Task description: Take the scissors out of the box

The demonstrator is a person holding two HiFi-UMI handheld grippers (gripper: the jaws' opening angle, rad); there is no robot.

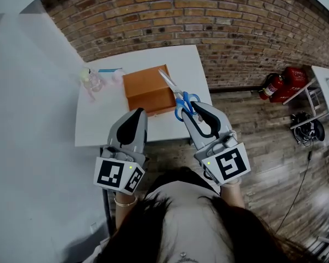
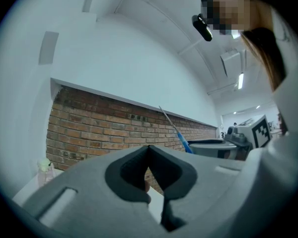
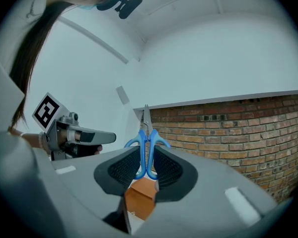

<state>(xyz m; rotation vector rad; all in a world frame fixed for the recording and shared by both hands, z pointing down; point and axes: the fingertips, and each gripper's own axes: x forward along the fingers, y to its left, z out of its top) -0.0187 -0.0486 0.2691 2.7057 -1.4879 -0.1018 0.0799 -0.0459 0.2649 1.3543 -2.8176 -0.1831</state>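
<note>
The right claw [image 1: 194,108] grips the scissors [image 1: 175,92] by their blue handles, blades slanting above the orange box [image 1: 145,89] at the desk [image 1: 98,122] near edge; the left claw [image 1: 136,115] is closed, empty

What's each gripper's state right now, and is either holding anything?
Left gripper: shut, nothing between its jaws.
Right gripper: shut on the scissors, gripping them by the blue handles.

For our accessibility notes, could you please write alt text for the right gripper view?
The right gripper is shut on the blue handles of the scissors, whose blades point ahead, away from the camera. Below the jaws sits the orange box; the left gripper is at the left, with a brick wall behind.
</note>
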